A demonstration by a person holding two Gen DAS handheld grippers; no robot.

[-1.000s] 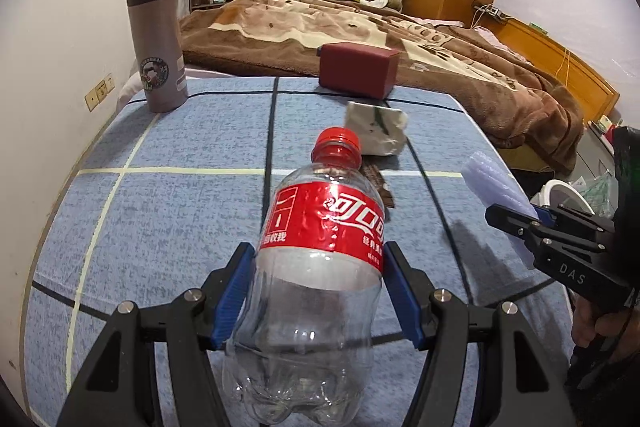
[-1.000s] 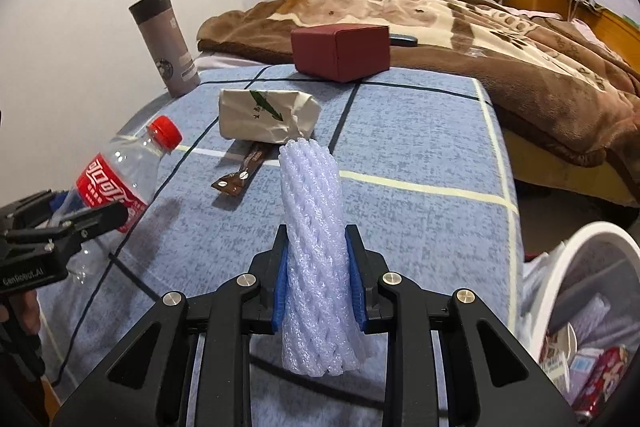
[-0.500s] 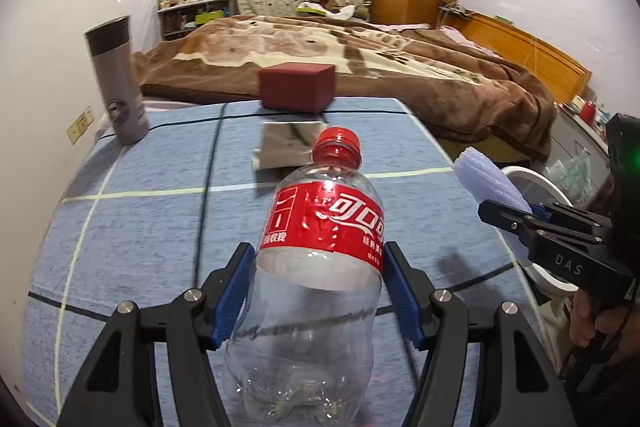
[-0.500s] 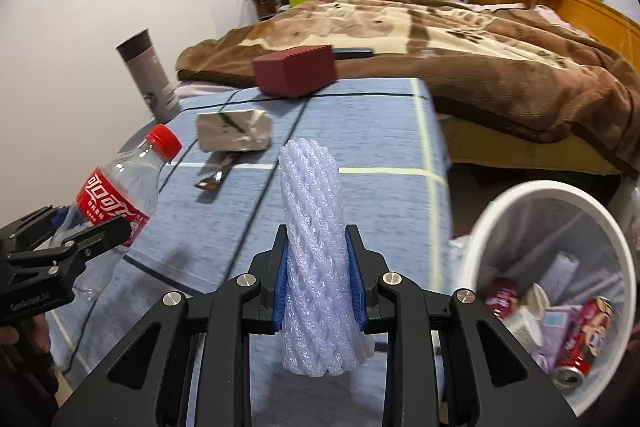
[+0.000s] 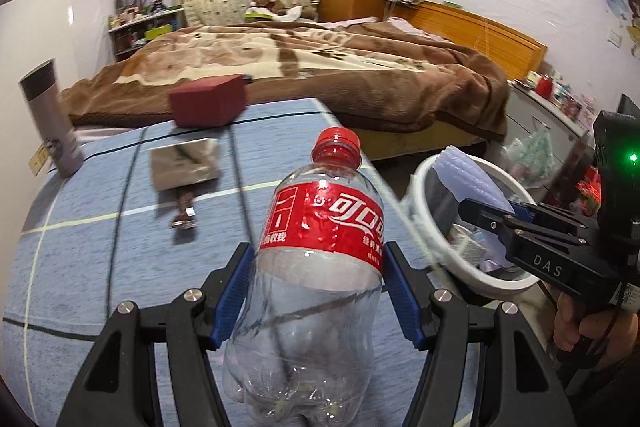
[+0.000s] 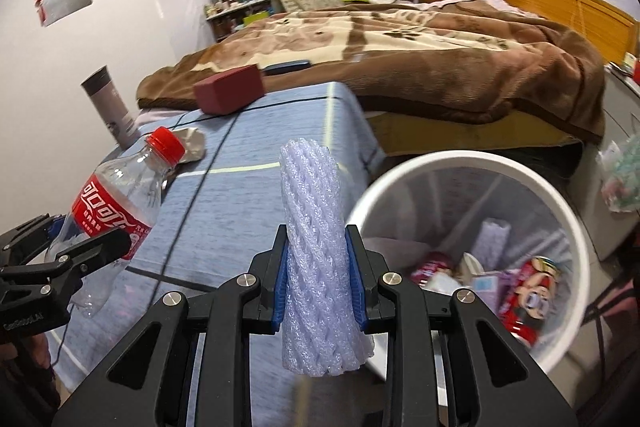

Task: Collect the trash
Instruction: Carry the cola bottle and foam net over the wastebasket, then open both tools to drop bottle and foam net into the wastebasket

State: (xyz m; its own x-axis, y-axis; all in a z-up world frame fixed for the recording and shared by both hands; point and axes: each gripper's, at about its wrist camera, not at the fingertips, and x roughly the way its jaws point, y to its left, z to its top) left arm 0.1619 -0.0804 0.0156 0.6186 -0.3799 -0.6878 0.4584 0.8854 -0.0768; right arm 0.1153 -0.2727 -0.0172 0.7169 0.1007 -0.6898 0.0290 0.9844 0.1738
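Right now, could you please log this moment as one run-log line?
left claw: shut on cola bottle | right claw: shut on foam net sleeve | bin: right of table, part full

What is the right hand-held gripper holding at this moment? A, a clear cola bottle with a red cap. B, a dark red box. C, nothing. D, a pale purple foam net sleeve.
D: the right hand-held gripper has its blue pads pressed on both sides of the upright foam net sleeve; the cola bottle sits in the left hand-held gripper.
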